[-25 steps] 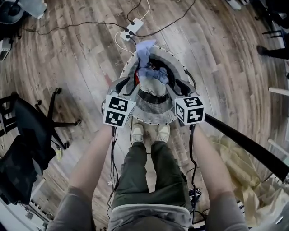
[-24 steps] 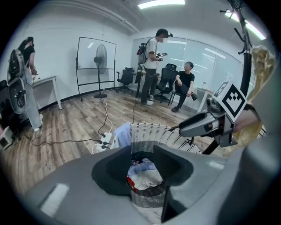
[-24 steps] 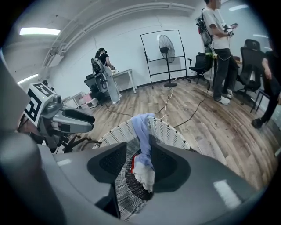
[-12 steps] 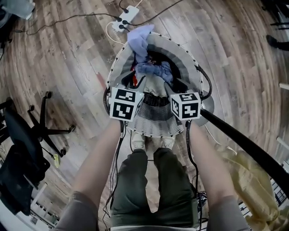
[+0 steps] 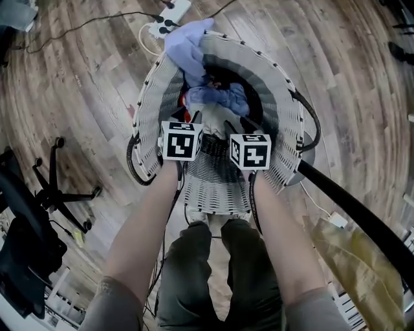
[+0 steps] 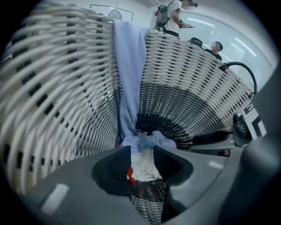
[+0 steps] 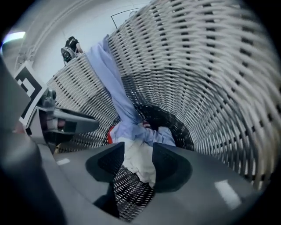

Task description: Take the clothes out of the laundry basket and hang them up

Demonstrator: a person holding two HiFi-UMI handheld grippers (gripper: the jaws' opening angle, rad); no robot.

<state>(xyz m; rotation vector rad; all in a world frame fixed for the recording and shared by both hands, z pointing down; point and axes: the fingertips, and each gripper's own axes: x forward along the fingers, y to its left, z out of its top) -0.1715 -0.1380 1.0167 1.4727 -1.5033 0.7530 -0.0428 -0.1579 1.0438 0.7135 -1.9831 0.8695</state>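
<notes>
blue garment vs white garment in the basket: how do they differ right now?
Colour: the blue garment is light blue, the white garment off-white.
Pose: the blue garment hangs over the far rim of the basket and trails down the inside wall; the white garment lies bunched low inside.
Place: the white garment sits nearer the person than the blue garment.
Shared: both are crumpled cloth, not yet out of the basket.

We've got a wooden floor (image 5: 84, 97) spread wide beneath us. Up at the top edge sits a white power strip (image 5: 165, 15) with dark plugs in it, and a thin dark cable (image 5: 71, 27) trails off left across the boards. Down the left side is a black office chair (image 5: 29, 229) on its star base. The left gripper view shows one person (image 6: 172, 17) standing in the background and another person (image 6: 215, 47) further right.
</notes>
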